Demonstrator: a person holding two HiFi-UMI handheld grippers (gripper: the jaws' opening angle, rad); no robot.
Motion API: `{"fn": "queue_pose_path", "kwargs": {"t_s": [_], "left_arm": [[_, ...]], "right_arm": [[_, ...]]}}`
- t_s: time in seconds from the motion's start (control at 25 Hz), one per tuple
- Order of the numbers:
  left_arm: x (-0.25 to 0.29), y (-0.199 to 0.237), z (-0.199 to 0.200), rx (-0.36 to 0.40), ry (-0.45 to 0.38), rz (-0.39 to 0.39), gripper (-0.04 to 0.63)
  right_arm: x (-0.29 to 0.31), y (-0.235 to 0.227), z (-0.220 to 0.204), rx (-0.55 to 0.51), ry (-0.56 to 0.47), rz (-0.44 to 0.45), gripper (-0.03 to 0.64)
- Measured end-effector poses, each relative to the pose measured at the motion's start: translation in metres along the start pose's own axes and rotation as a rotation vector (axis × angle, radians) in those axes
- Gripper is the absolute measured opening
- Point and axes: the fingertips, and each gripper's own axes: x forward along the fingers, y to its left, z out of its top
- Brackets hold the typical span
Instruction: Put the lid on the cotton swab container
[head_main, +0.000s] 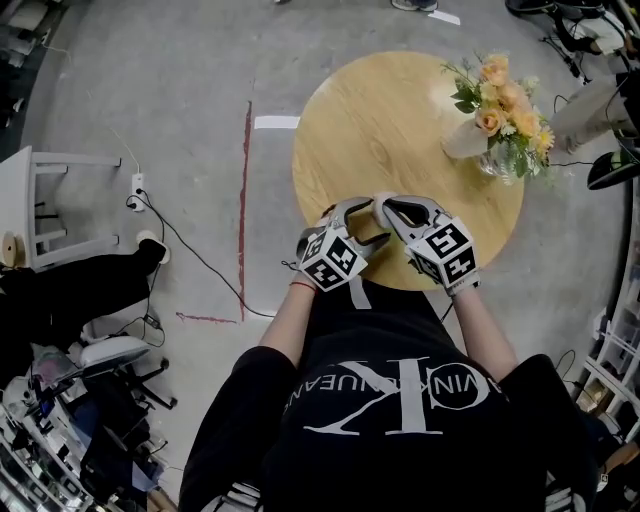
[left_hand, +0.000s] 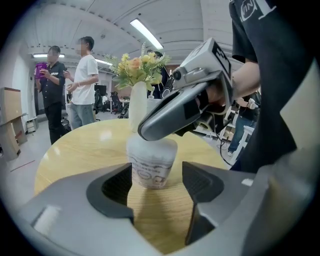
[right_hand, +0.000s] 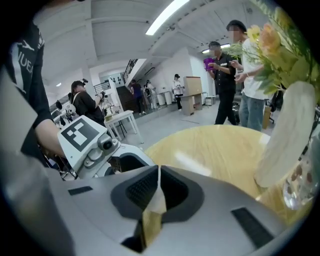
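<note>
The cotton swab container (left_hand: 152, 165), a small white printed tub with a pale rounded top, stands on the round wooden table (head_main: 380, 120). It sits between the fingertips of my left gripper (left_hand: 156, 182), which is open around it; a narrow gap shows at the right pad (left_hand: 192, 180). My right gripper (left_hand: 145, 131) is shut and comes in from the right, its tip on the container's top. In the right gripper view its jaws (right_hand: 158, 172) meet with only a thin pale sliver in the seam. In the head view both grippers (head_main: 362, 222) (head_main: 385, 207) meet tip to tip and hide the container.
A white vase of orange and yellow flowers (head_main: 500, 110) stands at the table's far right, behind the container (left_hand: 137, 95). Two people (left_hand: 82, 85) stand beyond the table. Cables, a white stool (head_main: 60, 210) and clutter lie on the floor at left.
</note>
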Motion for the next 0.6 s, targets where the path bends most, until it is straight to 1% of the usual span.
{"fn": "queue_pose_path", "kwargs": {"t_s": [0.12, 0.24, 0.32, 0.36, 0.44, 0.6], "left_arm": [[-0.011, -0.003, 0.004, -0.034, -0.026, -0.023, 0.318], [-0.027, 0.0, 0.012, -0.072, -0.078, -0.021, 0.268], [-0.04, 0.006, 0.019, -0.094, -0.114, -0.004, 0.222], [-0.045, 0.011, 0.021, -0.105, -0.129, 0.011, 0.192], [-0.056, 0.021, 0.023, -0.126, -0.156, 0.056, 0.108], [-0.079, 0.053, 0.029, -0.175, -0.211, 0.194, 0.023]], "right_arm": [[-0.005, -0.003, 0.0, 0.052, -0.059, 0.002, 0.026], [-0.014, -0.007, 0.006, 0.101, -0.126, -0.013, 0.026], [-0.021, -0.011, 0.012, 0.115, -0.17, -0.026, 0.025], [-0.024, -0.014, 0.015, 0.117, -0.192, -0.037, 0.025], [-0.032, -0.021, 0.02, 0.111, -0.228, -0.067, 0.026], [-0.049, -0.034, 0.032, 0.094, -0.29, -0.132, 0.025]]}}
